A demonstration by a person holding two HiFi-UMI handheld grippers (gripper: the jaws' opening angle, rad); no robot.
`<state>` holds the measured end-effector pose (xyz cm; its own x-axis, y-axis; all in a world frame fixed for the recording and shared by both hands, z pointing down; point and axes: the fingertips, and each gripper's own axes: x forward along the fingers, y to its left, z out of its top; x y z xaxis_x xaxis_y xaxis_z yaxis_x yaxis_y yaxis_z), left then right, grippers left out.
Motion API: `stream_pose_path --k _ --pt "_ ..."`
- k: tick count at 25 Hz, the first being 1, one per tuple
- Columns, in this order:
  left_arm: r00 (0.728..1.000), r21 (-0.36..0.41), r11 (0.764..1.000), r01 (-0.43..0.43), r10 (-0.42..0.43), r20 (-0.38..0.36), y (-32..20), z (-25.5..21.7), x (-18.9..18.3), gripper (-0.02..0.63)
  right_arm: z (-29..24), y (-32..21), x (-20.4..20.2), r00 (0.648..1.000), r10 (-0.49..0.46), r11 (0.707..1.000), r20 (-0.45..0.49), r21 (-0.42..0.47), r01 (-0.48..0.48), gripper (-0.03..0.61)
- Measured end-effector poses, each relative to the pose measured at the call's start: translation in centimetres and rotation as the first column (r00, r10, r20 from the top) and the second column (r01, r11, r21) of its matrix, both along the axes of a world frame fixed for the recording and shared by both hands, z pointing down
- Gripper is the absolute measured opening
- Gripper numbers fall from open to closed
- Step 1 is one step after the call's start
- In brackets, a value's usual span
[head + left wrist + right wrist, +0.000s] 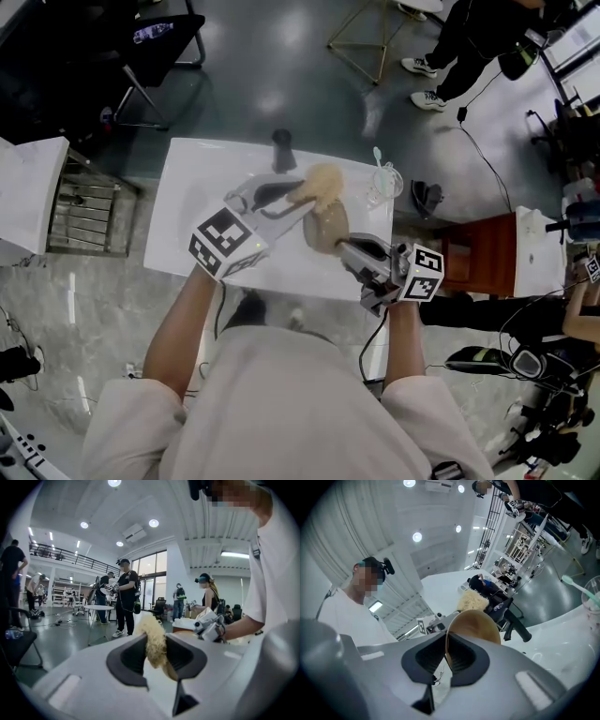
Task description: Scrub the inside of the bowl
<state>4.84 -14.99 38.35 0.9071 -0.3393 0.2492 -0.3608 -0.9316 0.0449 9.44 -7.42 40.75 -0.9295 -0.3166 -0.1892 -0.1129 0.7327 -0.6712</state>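
A tan bowl is held tilted above the white table, and my right gripper is shut on its rim. In the right gripper view the rim of the bowl runs between the dark pads. My left gripper is shut on a pale fibrous scrubber, which sits at the bowl's upper edge. The left gripper view shows the scrubber pinched between the two pads, with the bowl behind it. The right gripper view shows the scrubber just beyond the bowl.
A dark upright cylinder stands at the table's far edge. A clear cup with a green utensil sits at the far right of the table. A metal rack is left of the table, a wooden cabinet right. People stand around the room.
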Motion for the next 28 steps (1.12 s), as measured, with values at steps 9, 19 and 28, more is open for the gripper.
stream_pose_path --k 9,19,28 --pt "0.994 0.023 1.0 0.017 -0.019 0.109 0.1 3.2 -1.0 0.11 -1.8 0.4 1.5 0.982 -0.01 1.0 0.187 0.007 0.009 0.024" --pt "0.996 -0.077 0.996 0.051 -0.046 0.073 2.9 5.1 -1.5 0.109 -4.0 -3.5 3.2 0.95 0.16 0.987 0.27 -0.012 -0.163 0.02" --pt "0.995 -0.073 0.997 -0.04 0.046 0.085 6.5 4.6 0.0 0.109 -3.9 -5.9 3.0 0.94 0.276 0.961 0.2 -0.043 -0.273 0.02"
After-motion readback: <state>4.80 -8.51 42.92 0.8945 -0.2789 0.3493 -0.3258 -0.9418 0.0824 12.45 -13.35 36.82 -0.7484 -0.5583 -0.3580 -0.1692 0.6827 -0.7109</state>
